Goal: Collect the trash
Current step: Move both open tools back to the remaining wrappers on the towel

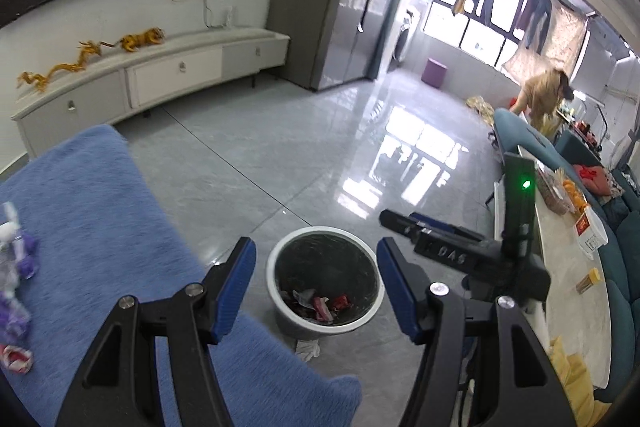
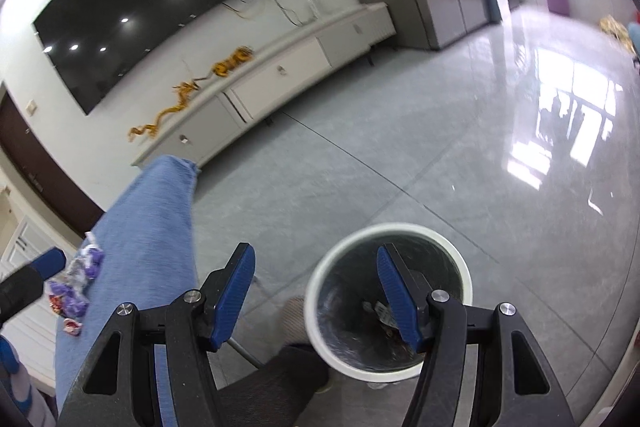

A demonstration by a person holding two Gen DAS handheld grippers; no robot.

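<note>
Trash: crumpled purple and white wrappers [image 1: 16, 259] lying loose on blue blanket [image 1: 100, 211], well off to left of left gripper [image 1: 316, 287] and slightly behind its fingertips; same pile [image 2: 76, 283] far left of right gripper [image 2: 316, 291]. No single long axis to pile, just a ragged strip running roughly fore and aft along blanket. Left gripper clearly nearer, so likely the one to swing over.

Both claws apart, nothing between pads. White bin [image 1: 324, 287] straight ahead and below left gripper, red and white wrappers already at bottom; in right wrist view bin [image 2: 388, 311] under right finger. Right gripper also visible to right of left one [image 1: 416, 227], jaws spread over floor.

One stray white scrap [image 1: 308, 347] on floor tiles, touching bin's base on near side: closer than blanket pile, probably an easy drop-in. Blanket edge between left claw and pile; soft pile may snag pads. Dark shoe [image 2: 288, 375] near bin. Person in tan [image 1: 540, 95] far off right, well clear.
</note>
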